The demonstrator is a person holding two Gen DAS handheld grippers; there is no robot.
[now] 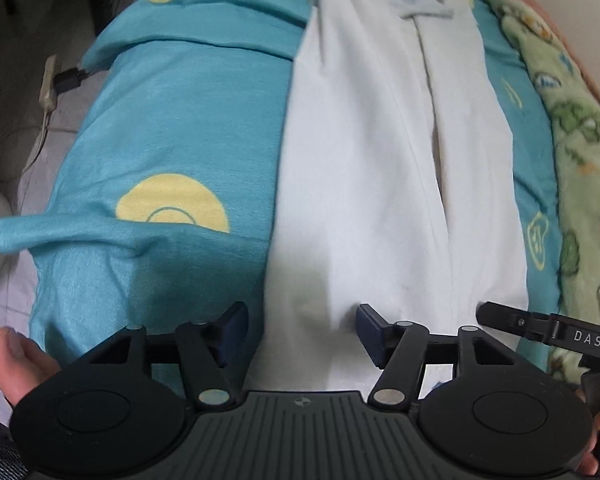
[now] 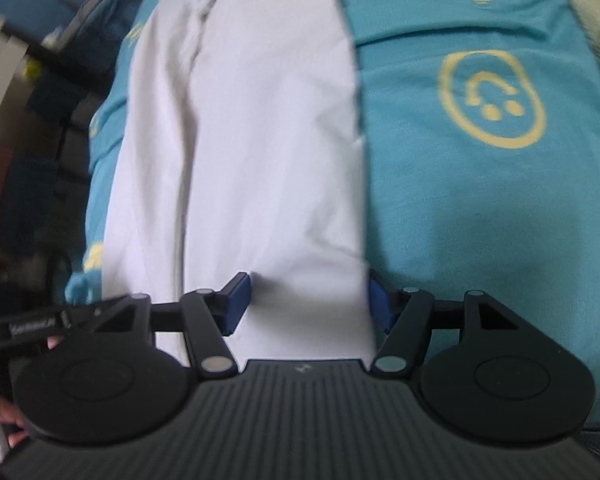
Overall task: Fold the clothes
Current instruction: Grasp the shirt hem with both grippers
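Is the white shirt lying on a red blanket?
No. The white shirt lies on a teal blanket with yellow smiley faces.

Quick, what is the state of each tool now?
Left tool: open, holding nothing, above the white garment.
Right tool: open, holding nothing.

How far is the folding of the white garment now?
Done: the white garment lies as a long strip, sides folded in, on the teal blanket. In hand: nothing; left gripper and right gripper stand open at its near end. Left: folding it lengthwise.
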